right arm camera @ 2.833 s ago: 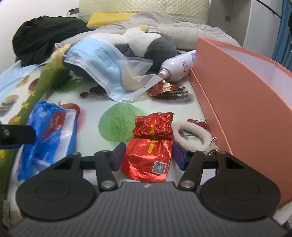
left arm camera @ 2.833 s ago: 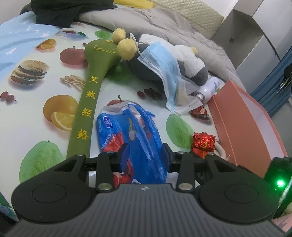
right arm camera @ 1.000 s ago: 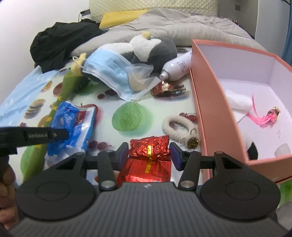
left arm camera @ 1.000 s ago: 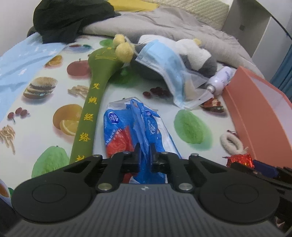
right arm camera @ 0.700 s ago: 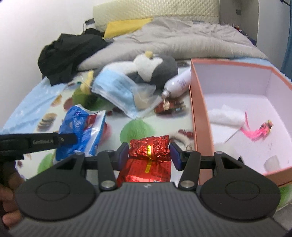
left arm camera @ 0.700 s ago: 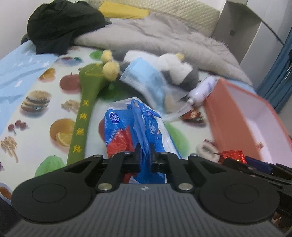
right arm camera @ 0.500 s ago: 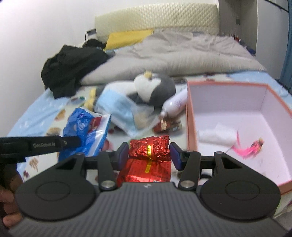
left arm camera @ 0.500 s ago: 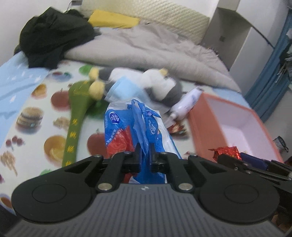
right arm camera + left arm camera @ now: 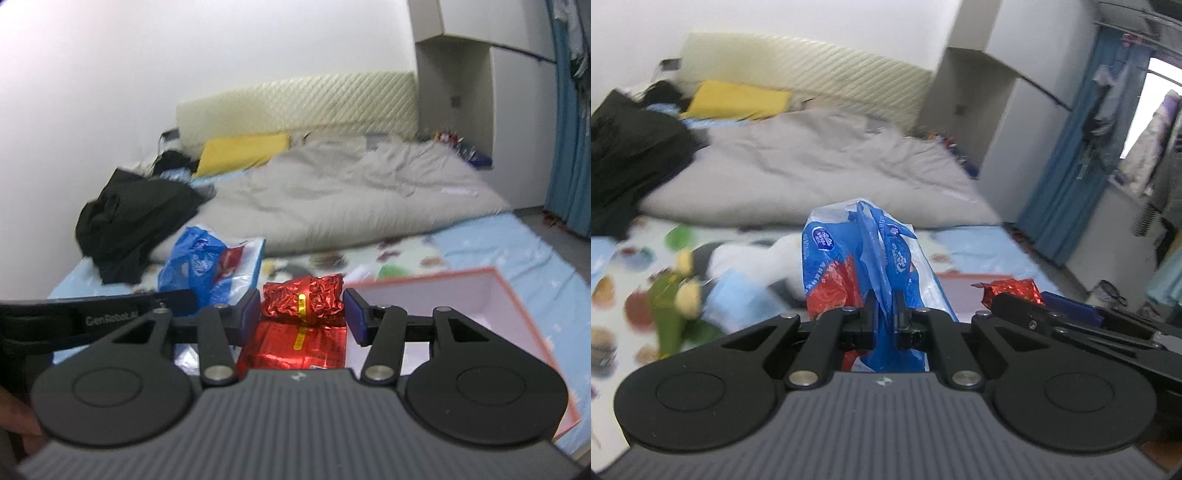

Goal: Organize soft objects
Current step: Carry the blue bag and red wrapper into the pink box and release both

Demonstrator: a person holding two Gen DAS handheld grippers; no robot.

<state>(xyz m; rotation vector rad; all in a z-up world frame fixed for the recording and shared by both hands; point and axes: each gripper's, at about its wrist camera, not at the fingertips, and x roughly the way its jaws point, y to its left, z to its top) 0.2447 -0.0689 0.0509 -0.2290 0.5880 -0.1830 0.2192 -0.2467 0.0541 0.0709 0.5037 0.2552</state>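
Note:
My left gripper (image 9: 884, 314) is shut on a blue, white and red plastic tissue pack (image 9: 864, 266), held up in the air above the fruit-print mat (image 9: 613, 295). The same pack (image 9: 207, 269) shows at the left of the right wrist view. My right gripper (image 9: 301, 315) is shut on a crinkled red foil packet (image 9: 303, 295), which also peeks in at the right of the left wrist view as a red foil packet (image 9: 1008, 290). An open pink box (image 9: 480, 302) lies below and to the right of the right gripper.
A plush toy (image 9: 775, 258), a blue face mask (image 9: 738, 299) and a green stick toy (image 9: 670, 314) lie blurred on the mat. Behind are a grey duvet (image 9: 351, 199), black clothes (image 9: 136, 218), a yellow pillow (image 9: 240, 151) and a blue curtain (image 9: 1067, 177).
Both grippers have risen well above the mat with their loads, and the views now tilt up toward the wall. The grips on the tissue pack and foil packet are unchanged.

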